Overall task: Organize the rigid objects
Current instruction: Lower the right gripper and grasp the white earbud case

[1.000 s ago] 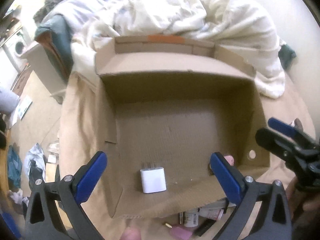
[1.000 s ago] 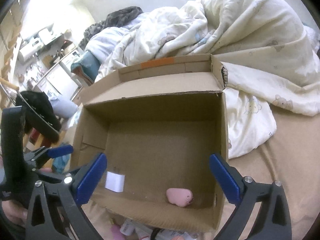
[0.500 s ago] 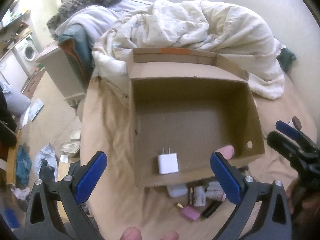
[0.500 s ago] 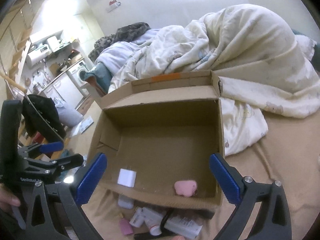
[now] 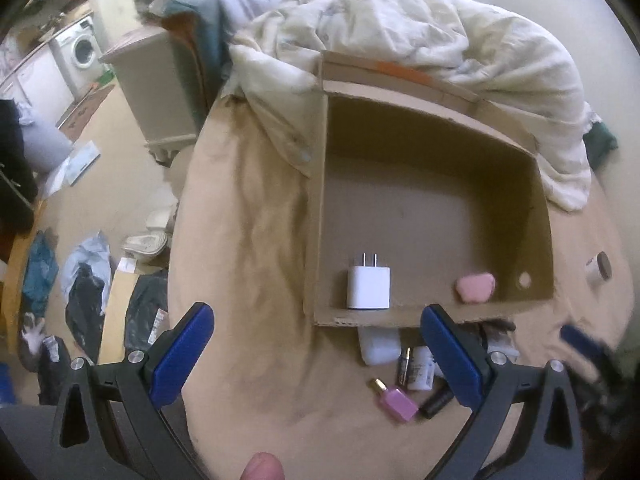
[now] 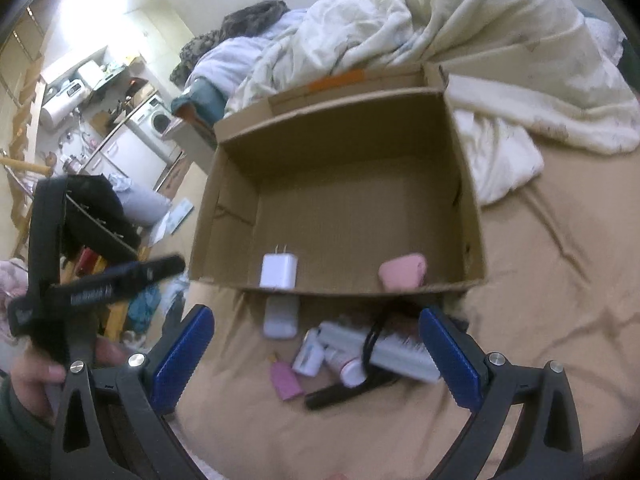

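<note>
Both sets of jaws hang released; the loose pile [image 6: 344, 356] lies just before the box [image 6: 474, 216], squarely ahead of the right gripper [image 6: 316, 354]

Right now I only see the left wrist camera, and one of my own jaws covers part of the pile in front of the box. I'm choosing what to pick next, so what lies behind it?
Observer: A long white tube lies there, close to the front wall of the box.
Operator: Is anything on top of it?
Observer: Yes, a black cord crosses over it.
Operator: Is the other gripper free to help?
Observer: The right gripper is open, with nothing between its jaws.
</note>
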Tool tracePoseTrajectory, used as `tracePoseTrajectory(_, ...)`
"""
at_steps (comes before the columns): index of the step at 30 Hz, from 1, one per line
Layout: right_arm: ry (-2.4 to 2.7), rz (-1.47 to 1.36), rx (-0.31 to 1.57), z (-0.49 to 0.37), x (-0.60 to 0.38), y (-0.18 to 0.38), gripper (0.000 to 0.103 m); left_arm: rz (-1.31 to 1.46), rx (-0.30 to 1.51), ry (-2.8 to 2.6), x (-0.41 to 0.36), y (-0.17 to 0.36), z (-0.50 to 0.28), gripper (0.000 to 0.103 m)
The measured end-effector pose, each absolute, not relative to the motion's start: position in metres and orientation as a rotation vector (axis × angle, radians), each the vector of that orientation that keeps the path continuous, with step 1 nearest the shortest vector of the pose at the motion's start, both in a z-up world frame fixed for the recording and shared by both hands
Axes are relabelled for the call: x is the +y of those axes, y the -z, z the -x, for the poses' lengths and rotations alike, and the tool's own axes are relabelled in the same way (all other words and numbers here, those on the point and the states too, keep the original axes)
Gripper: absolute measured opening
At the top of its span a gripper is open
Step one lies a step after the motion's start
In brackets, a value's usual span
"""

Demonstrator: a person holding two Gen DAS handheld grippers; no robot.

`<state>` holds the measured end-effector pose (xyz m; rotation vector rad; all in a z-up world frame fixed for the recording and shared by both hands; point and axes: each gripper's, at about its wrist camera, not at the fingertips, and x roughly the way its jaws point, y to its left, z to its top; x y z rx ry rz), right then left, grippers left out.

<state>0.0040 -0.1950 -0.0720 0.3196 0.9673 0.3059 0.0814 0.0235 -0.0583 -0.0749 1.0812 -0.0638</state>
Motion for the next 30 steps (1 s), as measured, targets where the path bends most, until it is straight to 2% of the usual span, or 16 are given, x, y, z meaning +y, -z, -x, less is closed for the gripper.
tracePoseTrajectory(6, -0.383, -0.362, 1.059, -0.007, -0.177, 0.091, 0.103, 0.112, 1.094, 0.04, 0.033, 0.053, -0.085, 0.103)
tracePoseTrajectory(8, -0.431, -0.386, 1.104, -0.011, -0.166, 0.097, 0.09, 0.145, 1.105, 0.035, 0.039, 0.052, -0.086, 0.103)
tracePoseTrajectory(15, -0.463, -0.376, 1.219, -0.038, -0.113, 0.122, 0.089, 0.191, 1.121, 0.012, 0.05, 0.048, -0.086, 0.103)
tracePoseTrajectory(21, -0.328, -0.27, 1.297, -0.071, -0.075, 0.156, 0.085, 0.194, 1.113, -0.015, 0.054, 0.046, -0.08, 0.103)
tracePoseTrajectory(25, -0.234, -0.097, 1.311, -0.079, -0.05, 0.174, 0.083, 0.191, 1.116, -0.043, 0.058, 0.047, -0.081, 0.103)
tracePoseTrajectory(27, -0.212, -0.051, 1.323, -0.081, -0.042, 0.184, 0.077, 0.193, 1.133, -0.036, 0.058, 0.049, -0.082, 0.103)
tracePoseTrajectory(28, -0.204, -0.036, 1.332, -0.081, -0.039, 0.189, 0.064, 0.196, 1.139, -0.025, 0.057, 0.05, -0.083, 0.103)
tracePoseTrajectory(29, -0.19, -0.017, 1.324, -0.081, -0.036, 0.191, 0.059, 0.203, 1.147, 0.0, 0.055, 0.05, -0.083, 0.103)
tracePoseTrajectory(30, -0.188, -0.008, 1.31, -0.08, -0.035, 0.19, 0.058, 0.203, 1.146, 0.01, 0.053, 0.05, -0.082, 0.103)
